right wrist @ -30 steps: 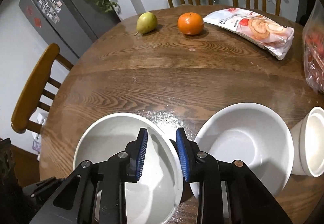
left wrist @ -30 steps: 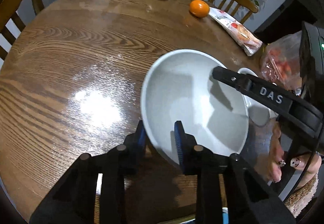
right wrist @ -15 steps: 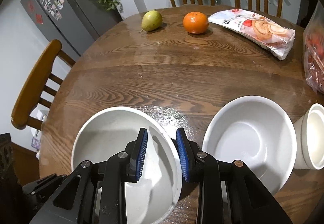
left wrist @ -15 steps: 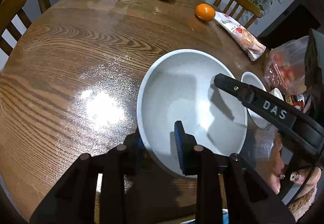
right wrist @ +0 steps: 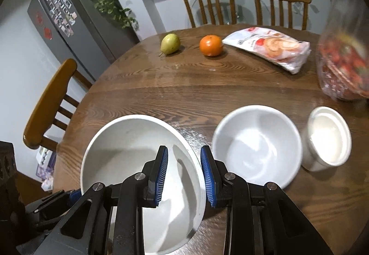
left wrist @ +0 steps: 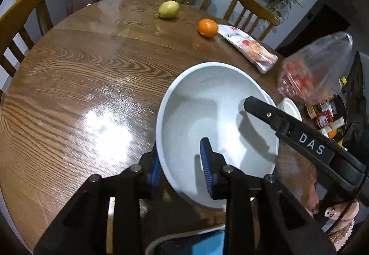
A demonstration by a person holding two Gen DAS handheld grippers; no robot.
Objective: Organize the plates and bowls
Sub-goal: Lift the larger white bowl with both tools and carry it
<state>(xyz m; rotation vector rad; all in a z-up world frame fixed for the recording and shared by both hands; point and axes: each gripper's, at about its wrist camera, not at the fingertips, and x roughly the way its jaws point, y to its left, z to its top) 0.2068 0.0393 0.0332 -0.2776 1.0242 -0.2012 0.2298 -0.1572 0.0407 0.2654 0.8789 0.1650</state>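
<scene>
A large white bowl (left wrist: pixel 207 112) is held by both grippers and is lifted off the round wooden table (left wrist: pixel 80 75). My left gripper (left wrist: pixel 181 162) is shut on its near rim. My right gripper (right wrist: pixel 184 169) is shut on the opposite rim of the same bowl (right wrist: pixel 129 149); its black fingers (left wrist: pixel 265 109) reach in from the right in the left wrist view. A smaller white bowl (right wrist: pixel 256 146) stands on the table to the right, with a small white cup (right wrist: pixel 327 137) beside it.
A pear (right wrist: pixel 170 43), an orange (right wrist: pixel 211 45) and a snack packet (right wrist: pixel 269 47) lie at the far side of the table. A clear bag of red food (right wrist: pixel 346 52) is at the right edge. Wooden chairs (right wrist: pixel 207 4) stand around the table.
Both grippers have risen with the large bowl, so the table and the smaller bowl look farther away. The grip on both rims is unchanged.
</scene>
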